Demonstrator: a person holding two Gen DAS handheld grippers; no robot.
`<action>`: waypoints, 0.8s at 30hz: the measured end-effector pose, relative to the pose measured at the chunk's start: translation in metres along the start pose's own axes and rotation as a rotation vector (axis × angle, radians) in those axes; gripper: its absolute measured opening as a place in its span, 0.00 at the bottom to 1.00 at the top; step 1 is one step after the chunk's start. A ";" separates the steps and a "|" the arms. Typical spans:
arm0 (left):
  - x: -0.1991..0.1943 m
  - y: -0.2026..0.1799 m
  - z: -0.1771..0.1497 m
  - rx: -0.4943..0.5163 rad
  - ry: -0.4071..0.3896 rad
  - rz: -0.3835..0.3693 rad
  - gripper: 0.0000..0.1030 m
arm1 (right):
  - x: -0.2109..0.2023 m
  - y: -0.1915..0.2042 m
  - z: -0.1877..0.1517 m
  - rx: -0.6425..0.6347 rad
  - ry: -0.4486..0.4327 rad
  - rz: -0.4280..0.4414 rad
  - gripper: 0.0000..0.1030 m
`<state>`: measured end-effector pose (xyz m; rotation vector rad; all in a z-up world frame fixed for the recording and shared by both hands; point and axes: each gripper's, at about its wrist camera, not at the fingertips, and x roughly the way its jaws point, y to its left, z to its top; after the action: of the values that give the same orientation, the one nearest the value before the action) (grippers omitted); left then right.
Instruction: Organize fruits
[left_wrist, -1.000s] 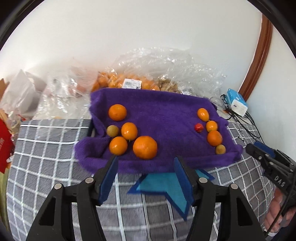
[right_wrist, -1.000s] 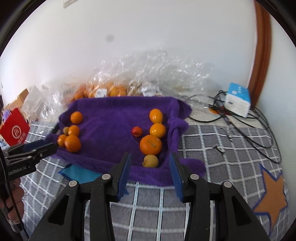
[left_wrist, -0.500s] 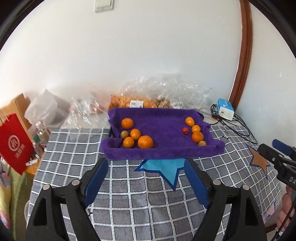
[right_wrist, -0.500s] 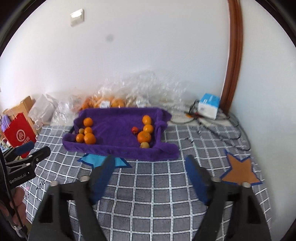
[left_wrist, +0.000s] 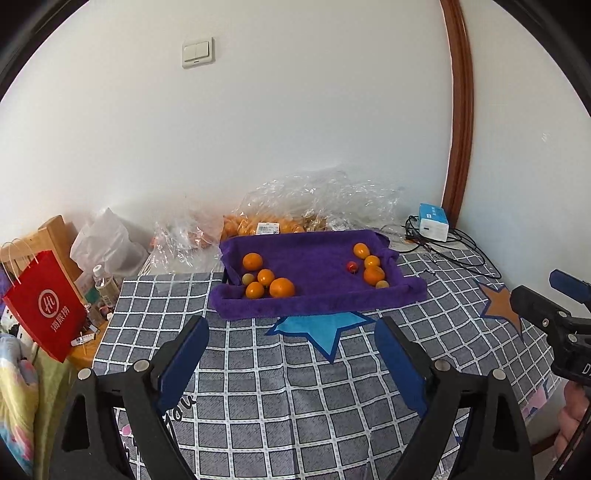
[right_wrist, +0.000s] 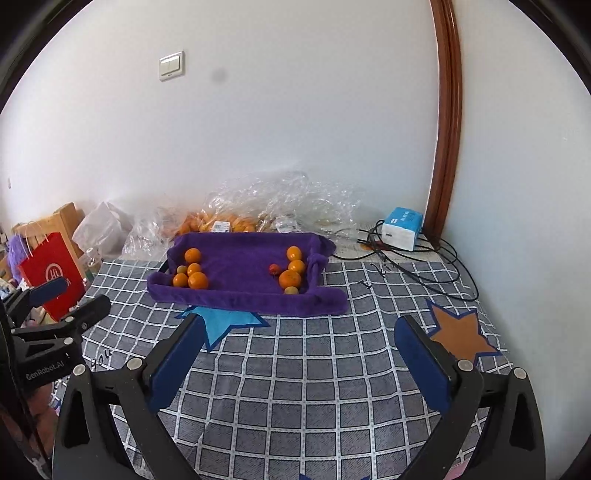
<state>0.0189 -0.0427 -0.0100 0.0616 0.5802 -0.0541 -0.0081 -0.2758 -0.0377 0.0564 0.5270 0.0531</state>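
**Ten fruits on the purple towel, both tongs spread wide**

We hold both tongs back over the checked cloth (left_wrist: 258, 387). Left gripper (left_wrist: 291, 332) and right gripper (right_wrist: 299, 332) have just been opening, wide now, nothing between them. Ahead sits the purple towel tray (left_wrist: 314, 301): five fruits in the left cluster (left_wrist: 267, 278), five in the right cluster (left_wrist: 369, 267), one a small red fruit (left_wrist: 352, 266). Left gripper's body reads "GenRobot.AI".

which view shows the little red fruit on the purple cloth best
The left wrist view. There the red fruit sits alone on open purple cloth, clear of the oranges, with a small stem end visible. In the right wrist view the red fruit is also unobstructed but looks smaller and sits closer to the orange beside it.
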 end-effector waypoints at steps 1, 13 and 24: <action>0.000 -0.001 0.000 -0.002 0.001 0.001 0.88 | -0.002 0.001 -0.001 0.000 -0.003 -0.003 0.98; -0.003 0.005 -0.003 -0.024 0.001 0.011 0.88 | -0.004 0.000 -0.003 0.004 -0.011 -0.013 0.98; -0.003 0.009 -0.004 -0.025 -0.002 0.023 0.88 | -0.005 0.001 -0.004 0.005 -0.015 -0.015 0.98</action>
<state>0.0151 -0.0330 -0.0112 0.0445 0.5781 -0.0245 -0.0150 -0.2750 -0.0386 0.0573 0.5125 0.0367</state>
